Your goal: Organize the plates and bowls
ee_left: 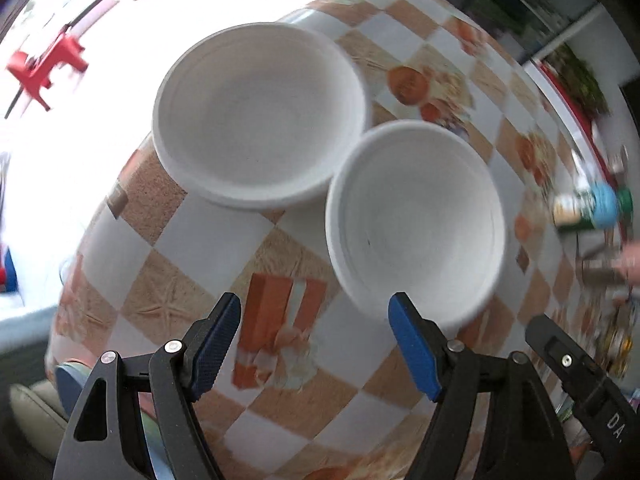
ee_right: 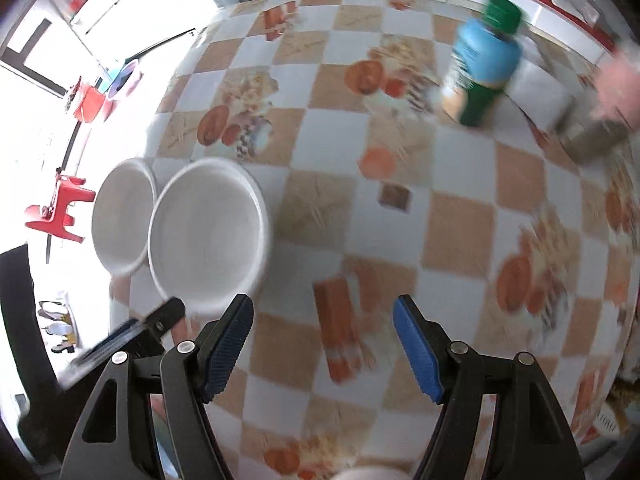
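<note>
Two empty white bowls stand side by side on a checkered tablecloth (ee_left: 192, 240). In the left wrist view the far bowl (ee_left: 260, 116) shows a doubled rim, and the near bowl (ee_left: 416, 216) touches it. My left gripper (ee_left: 316, 320) hangs open above the cloth, its right blue pad just in front of the near bowl's rim, nothing between the pads. In the right wrist view the same bowls (ee_right: 124, 216) (ee_right: 208, 232) lie at the left. My right gripper (ee_right: 324, 312) is open over bare cloth to their right, holding nothing.
A bottle (ee_right: 484, 60) with a green cap and blue label stands at the far right of the table. Beside it a blurred hand (ee_right: 620, 84) is on a small jar (ee_right: 592, 136). A white rim (ee_right: 368, 474) shows at the bottom edge. Red stools (ee_right: 56, 216) stand on the floor beyond the table.
</note>
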A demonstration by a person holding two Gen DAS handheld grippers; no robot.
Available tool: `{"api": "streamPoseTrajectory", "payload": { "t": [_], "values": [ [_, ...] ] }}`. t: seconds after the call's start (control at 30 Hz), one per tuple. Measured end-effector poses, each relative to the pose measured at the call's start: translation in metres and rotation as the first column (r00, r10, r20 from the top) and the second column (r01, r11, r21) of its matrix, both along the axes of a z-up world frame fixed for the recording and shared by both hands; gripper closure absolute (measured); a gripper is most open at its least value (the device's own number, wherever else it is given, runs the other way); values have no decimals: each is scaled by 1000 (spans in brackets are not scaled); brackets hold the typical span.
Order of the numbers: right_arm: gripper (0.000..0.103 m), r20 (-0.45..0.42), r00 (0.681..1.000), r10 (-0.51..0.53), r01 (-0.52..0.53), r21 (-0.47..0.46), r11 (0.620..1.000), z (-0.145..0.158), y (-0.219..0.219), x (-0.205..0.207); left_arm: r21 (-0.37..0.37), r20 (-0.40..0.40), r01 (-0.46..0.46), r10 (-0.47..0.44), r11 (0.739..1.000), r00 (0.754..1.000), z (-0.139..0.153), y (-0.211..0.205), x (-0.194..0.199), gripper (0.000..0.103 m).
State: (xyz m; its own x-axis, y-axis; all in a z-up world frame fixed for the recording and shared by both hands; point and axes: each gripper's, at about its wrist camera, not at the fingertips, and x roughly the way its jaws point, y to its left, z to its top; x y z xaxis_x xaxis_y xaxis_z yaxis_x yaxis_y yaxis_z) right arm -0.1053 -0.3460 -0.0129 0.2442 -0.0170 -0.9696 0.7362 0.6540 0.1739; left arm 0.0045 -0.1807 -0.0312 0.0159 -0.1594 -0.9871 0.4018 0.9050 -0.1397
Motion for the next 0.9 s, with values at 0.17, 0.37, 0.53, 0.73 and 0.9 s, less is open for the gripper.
{"api": "streamPoseTrajectory", "payload": {
  "t": [0.17,0.37,0.53,0.73,0.9],
  "values": [
    [29,-20,1000,25,-25,-16,1000,-14,-12,37,2,-30,-88,88,996,996,-19,-3,13,24],
    [29,-52,998,46,-46,-1,999,-42,-16,62,8,-70,-133,133,991,989,-39,-4,22,30],
    [74,-35,998,48,-45,77,996,-61,-15,64,-3,-43,-89,88,996,995,-40,-14,25,44],
    [86,-67,986,154,-152,37,988,-57,0,64,0,-51,-14,14,1000,999,-40,-22,26,51],
    [86,-93,977,190,-185,54,981,-58,4,51,22,-27,87,-87,996,996,-38,-28,21,50]
  ]
}}
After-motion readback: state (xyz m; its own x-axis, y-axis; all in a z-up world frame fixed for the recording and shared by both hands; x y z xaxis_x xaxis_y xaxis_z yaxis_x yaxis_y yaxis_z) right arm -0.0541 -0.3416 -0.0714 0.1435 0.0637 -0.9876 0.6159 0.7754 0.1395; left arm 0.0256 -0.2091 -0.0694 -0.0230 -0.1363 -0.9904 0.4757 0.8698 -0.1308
